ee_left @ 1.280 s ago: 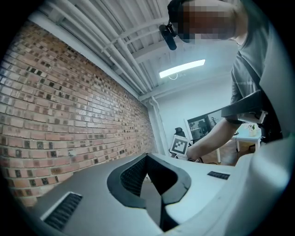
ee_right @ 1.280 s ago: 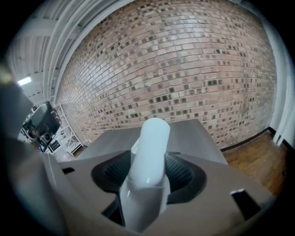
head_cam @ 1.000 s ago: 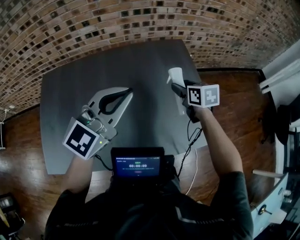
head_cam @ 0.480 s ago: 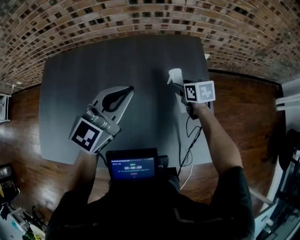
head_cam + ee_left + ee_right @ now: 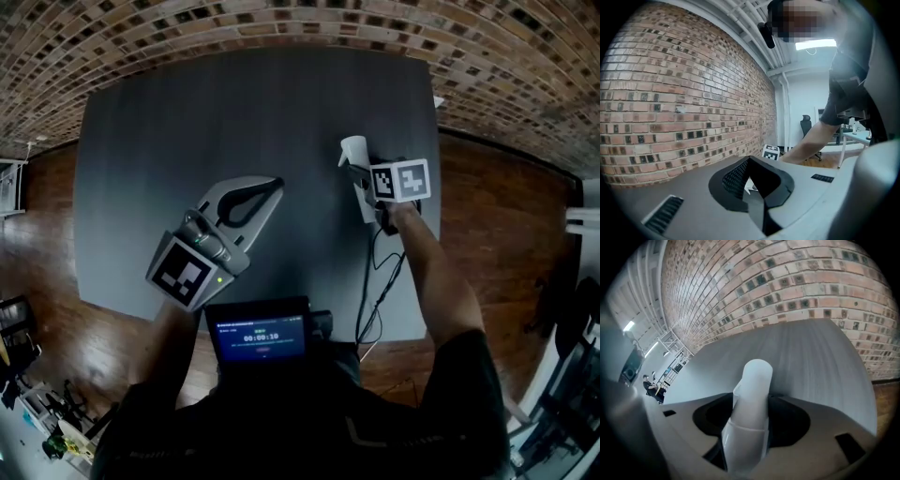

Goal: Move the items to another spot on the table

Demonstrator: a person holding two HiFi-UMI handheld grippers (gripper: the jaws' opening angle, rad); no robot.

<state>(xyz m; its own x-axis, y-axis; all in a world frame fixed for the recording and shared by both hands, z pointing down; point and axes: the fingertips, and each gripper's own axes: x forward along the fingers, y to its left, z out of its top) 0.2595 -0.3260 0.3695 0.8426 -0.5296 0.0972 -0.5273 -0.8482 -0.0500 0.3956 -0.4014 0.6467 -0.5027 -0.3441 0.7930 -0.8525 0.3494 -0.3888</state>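
1. White bottle (image 5: pixel 353 151): the only loose item in view. It sits at about 3 o'clock on the grey table (image 5: pixel 169 141), near the right edge, clamped in your gripper rather than set down. The pictures do not show whether its base touches the tabletop.
2. Progress, as a judgement: the pick-up looks done and the move itself is under way. Placing and letting go are left. No other item shows on the table, and no target spot is marked.
3. Left gripper (image 5: pixel 274 186): it hovers at about 7 o'clock over the table, with its nose pointing toward 1 o'clock. Its own view shows the jaws pressed together with nothing between them. Your left forearm comes in from 6 o'clock, and this hand plays no part in the carry.
4. Right gripper (image 5: pixel 750 401): the jaws pinch the bottle on both sides, partway along its body. The capped end sticks out past the tips toward 12 o'clock. In the head view the marker cube sits at 3 o'clock, just beside the bottle.
5. Right arm: your forearm reaches up from 5 o'clock, nearly straight, with the wrist in line with the gripper.
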